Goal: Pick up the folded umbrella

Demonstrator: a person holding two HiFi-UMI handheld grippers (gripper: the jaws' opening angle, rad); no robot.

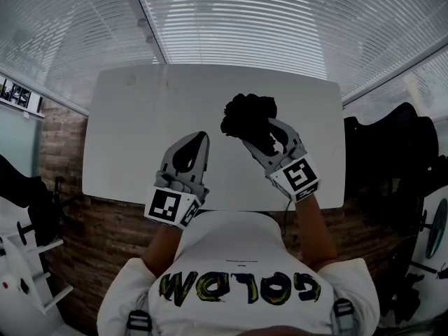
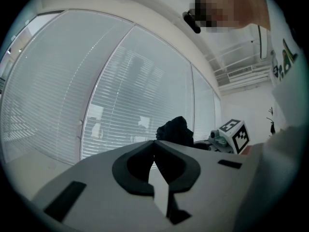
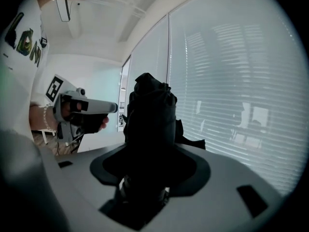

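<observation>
The folded umbrella [image 1: 248, 114], a bundle of black fabric, is held clear above the white table [image 1: 140, 117]. My right gripper [image 1: 264, 137] is shut on its lower end, and the bundle sticks out past the fingertips. In the right gripper view the umbrella [image 3: 149, 115] stands upright between the jaws of the right gripper [image 3: 149, 151] and hides the pads. My left gripper [image 1: 201, 138] hovers at the table's near edge, left of the umbrella, shut with nothing in it. In the left gripper view, the tips of the left gripper [image 2: 154, 142] touch, and the umbrella [image 2: 176, 129] shows beyond them.
Closed window blinds [image 1: 280, 19] run behind the table's far edge. A black chair [image 1: 399, 145] stands at the right of the table, and a white rack [image 1: 28, 257] stands low at the left. The floor [image 1: 84, 236] under the near edge has a brick pattern.
</observation>
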